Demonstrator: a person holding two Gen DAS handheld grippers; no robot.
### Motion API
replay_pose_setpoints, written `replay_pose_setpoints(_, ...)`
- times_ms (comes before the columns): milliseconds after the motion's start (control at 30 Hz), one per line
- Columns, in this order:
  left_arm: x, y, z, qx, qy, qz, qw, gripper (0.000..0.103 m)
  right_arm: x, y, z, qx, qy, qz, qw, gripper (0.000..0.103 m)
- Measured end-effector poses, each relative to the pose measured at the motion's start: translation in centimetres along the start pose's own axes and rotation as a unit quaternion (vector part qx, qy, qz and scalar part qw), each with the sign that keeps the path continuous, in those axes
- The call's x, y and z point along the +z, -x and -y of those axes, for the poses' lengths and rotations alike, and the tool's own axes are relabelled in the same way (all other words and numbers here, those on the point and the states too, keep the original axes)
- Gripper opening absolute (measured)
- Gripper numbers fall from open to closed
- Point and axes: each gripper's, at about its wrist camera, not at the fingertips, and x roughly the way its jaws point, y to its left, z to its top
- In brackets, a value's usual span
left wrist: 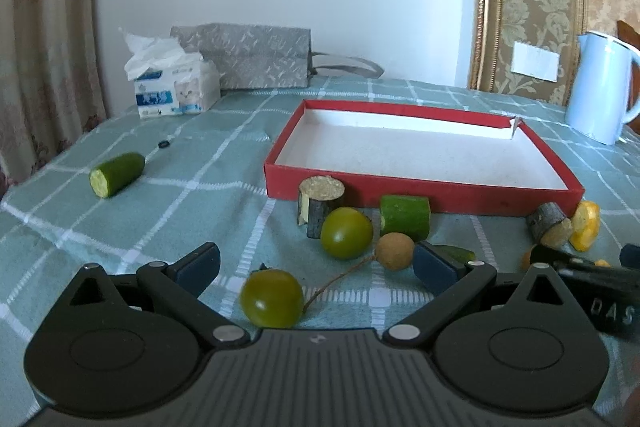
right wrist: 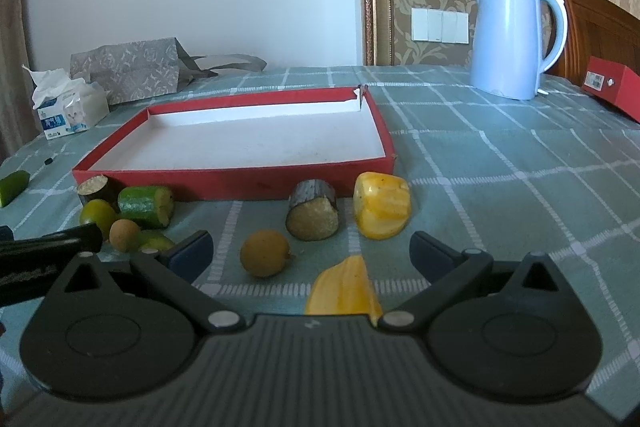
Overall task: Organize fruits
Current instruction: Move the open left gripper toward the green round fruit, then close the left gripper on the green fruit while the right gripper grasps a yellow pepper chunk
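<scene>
Nothing sits in the red box (left wrist: 420,193) yet; its white floor fills the middle of both views, so you are judged to be at the very start, choosing a first piece. Your left gripper (left wrist: 316,265) hangs low over the checked worktop (left wrist: 192,163) with its fingers spread wide and holding nothing; a green round fruit (left wrist: 272,298) lies between them at lower centre, a second green fruit (left wrist: 346,233) and a brown longan (left wrist: 395,251) just beyond. Your right gripper (right wrist: 310,253) is likewise spread wide and bare, with a yellow wedge (right wrist: 344,293) between its fingers and a tan round fruit (right wrist: 265,253) just ahead to the left.

Next, each side probably needs to close on the piece already framed, lift over the near wall and release inside. Round fruit may roll, so centre it first.

For writing, the letters "DAS" show on the black body at lower right of the left view. The tissue pack (left wrist: 176,89) at upper left carries blue print and a cat picture, too small to read.
</scene>
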Motion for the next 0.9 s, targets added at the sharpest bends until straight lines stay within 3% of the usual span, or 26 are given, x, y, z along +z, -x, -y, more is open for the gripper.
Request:
replay_pose_setpoints(100,-0.1,0.8,-1.5,0.009,-0.009,0.010,0.9999,0.103,0.0,0.0,0.2,-0.004,-0.003,0.002,1.000,0.103)
replay_pose_setpoints(267,-0.6,2.0,-4.2,-0.008,-0.020,0.018,0.9996,0.103,-0.1,-0.5,0.5,0.004,-0.013,-0.009,1.000,0.103)
replay_pose_setpoints(533,-1.1,1.2,-3.7,-0.008,-0.061,0.014,0.9980,0.103,-0.1,-0.7,0.6,0.015,-0.021,-0.014,1.000,0.103)
replay_pose_setpoints(900,-1.2,-1.7,-4.5,-0.004,-0.003,-0.045,0.9990,0.103,-0.2,-0.4,1.5,0.030,-0.038,-0.009,0.999,0.103)
